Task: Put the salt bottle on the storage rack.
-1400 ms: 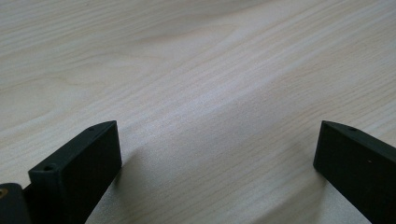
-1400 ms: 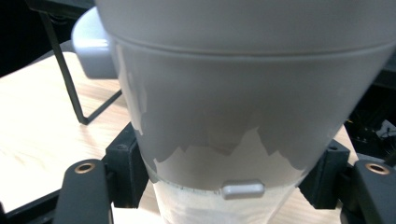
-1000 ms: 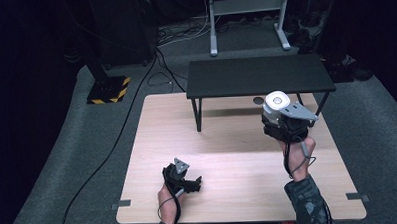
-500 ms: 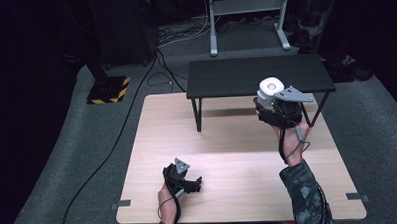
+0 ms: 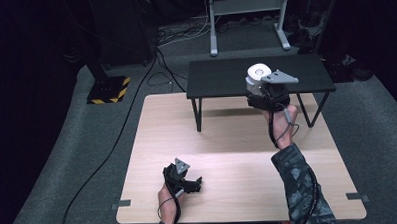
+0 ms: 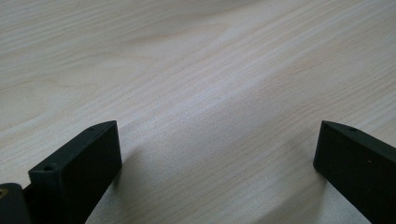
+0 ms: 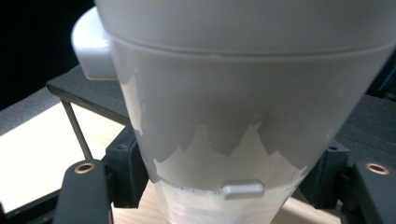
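Right gripper (image 5: 267,92), clamped on a white cup (image 7: 233,116), has carried it toward 12 o'clock over the black shelf (image 5: 215,76), likely for placing; left gripper (image 5: 186,181) rests spread wide on the tabletop (image 5: 227,141).

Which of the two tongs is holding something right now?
The right tongs, raised at the black side table, are clamped on a white lidded cup. The left tongs sit open and empty, low over the wooden table.
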Tool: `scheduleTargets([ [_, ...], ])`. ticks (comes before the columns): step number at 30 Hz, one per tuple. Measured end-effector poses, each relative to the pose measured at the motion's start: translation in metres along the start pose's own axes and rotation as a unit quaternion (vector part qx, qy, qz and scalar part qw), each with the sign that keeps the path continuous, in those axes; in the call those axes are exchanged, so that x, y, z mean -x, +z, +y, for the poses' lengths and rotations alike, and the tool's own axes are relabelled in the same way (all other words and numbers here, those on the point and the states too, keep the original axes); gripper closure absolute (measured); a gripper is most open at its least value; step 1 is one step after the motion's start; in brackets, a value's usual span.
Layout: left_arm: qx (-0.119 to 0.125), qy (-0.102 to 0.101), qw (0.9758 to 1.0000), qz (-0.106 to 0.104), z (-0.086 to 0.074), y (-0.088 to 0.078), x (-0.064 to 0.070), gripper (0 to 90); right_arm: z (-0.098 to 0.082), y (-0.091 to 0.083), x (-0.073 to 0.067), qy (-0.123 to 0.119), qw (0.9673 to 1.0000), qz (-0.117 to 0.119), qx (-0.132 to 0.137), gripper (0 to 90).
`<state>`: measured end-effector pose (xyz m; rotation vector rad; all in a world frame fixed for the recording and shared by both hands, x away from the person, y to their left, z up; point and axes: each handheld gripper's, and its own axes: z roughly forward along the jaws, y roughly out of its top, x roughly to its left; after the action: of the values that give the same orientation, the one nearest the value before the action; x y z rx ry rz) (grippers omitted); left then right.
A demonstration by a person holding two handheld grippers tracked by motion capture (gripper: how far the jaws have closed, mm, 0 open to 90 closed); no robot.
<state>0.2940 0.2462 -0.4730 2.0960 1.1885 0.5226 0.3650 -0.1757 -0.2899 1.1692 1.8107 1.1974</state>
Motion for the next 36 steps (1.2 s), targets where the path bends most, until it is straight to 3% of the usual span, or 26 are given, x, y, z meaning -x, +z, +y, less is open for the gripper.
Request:
scheduleTargets([
  [13,-0.001,0.002,1.0000,-0.003,0.000,0.000,-0.001,0.3,0.020,0.032,-0.006,0.000,0.9999,0.014,-0.008,29.4],
  [22,-0.001,0.001,1.0000,-0.004,0.000,0.000,-0.002,0.2,0.029,0.059,-0.004,0.022,0.9989,0.039,-0.012,29.4],
  [36,-0.001,-0.004,1.0000,-0.005,0.000,0.000,-0.002,0.2,0.049,0.100,-0.021,0.010,0.9985,0.046,-0.030,29.4],
])
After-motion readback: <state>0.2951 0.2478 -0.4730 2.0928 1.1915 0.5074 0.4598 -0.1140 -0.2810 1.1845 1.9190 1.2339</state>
